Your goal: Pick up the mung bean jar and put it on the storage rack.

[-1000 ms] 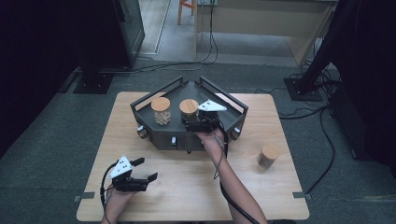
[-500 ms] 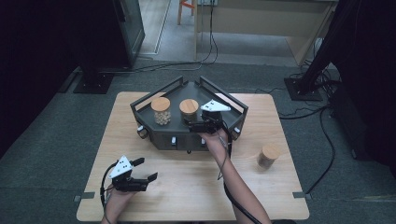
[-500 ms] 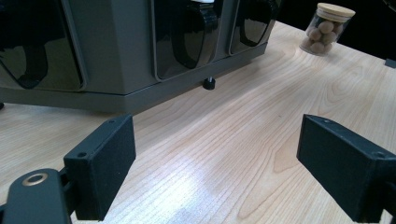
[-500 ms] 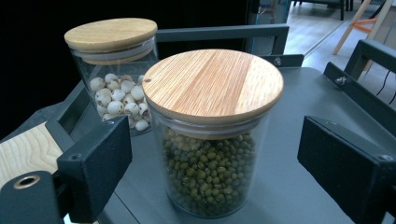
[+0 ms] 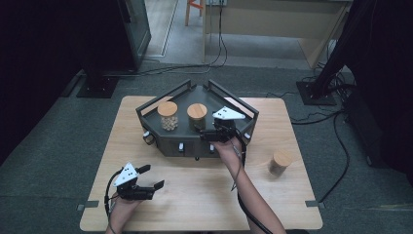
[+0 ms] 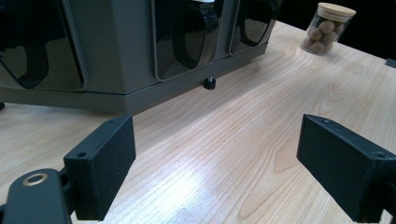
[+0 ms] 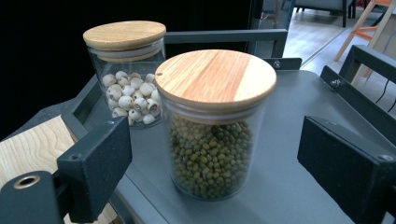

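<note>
Left gripper (image 5: 146, 180): being held low over the near left part of the wooden table (image 5: 195, 195), jaws spread wide with nothing between them; in the left gripper view bare wood is being framed between the pads, with the dark front of the rack (image 6: 116, 70) beyond.

Right gripper (image 7: 212, 177): being held at the front edge of the rack's (image 5: 195, 144) grey top deck, jaws released and standing apart on either side of the nearer jar, not touching it.

Jar of green beans (image 7: 215, 126): standing upright on the deck, middle of the rack, just in front of the right gripper. Glass wall, flat wooden lid (image 7: 215, 77), filled most of the way with small green beans. It is being judged moderately heavy for its size, rigid, smooth and therefore slippery, and breakable if dropped or knocked against the rack's rail. The hold is best being taken on the glass body at about mid-height, below the lid, pads squarely on opposite sides; the lid looks to be merely seated and is not being trusted as a handle.

Jar of pale round seeds (image 7: 128, 93): upright behind and to the left, close to the first jar but apart from it.

Third jar (image 5: 280, 163): standing on the table right of the rack, well apart.
</note>
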Demonstrator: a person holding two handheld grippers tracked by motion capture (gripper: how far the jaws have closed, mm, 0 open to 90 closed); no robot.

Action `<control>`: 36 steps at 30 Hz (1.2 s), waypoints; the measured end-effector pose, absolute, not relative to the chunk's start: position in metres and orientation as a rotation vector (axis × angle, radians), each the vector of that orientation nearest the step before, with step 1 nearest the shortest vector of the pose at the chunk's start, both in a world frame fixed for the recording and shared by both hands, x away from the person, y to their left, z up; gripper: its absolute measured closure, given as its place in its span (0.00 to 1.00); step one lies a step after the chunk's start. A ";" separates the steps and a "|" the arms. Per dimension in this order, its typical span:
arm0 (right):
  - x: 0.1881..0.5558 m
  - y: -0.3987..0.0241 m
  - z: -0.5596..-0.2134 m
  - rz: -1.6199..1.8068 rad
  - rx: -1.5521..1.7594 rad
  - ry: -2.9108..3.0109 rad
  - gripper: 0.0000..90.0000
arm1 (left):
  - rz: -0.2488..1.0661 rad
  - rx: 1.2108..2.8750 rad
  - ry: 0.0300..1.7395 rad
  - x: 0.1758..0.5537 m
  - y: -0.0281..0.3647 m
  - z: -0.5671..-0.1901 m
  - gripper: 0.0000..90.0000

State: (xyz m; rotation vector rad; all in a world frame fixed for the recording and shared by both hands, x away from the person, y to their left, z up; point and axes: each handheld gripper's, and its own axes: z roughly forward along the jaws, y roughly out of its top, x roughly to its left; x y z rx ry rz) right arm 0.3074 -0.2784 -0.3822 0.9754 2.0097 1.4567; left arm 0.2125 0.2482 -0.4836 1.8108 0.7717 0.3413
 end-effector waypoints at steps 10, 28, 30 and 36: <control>0.296 -0.289 -0.384 1.459 0.951 1.992 0.11 | 0.344 1.810 0.771 0.212 0.248 -0.484 0.13; 0.277 -0.309 -0.391 1.476 0.910 1.982 0.11 | 0.345 1.811 0.771 0.212 0.247 -0.484 0.13; 0.275 -0.311 -0.391 1.475 0.909 1.982 0.11 | 0.344 1.813 0.769 0.212 0.247 -0.484 0.13; 0.270 -0.318 -0.394 1.491 0.903 1.967 0.11 | 0.346 1.812 0.771 0.212 0.247 -0.484 0.13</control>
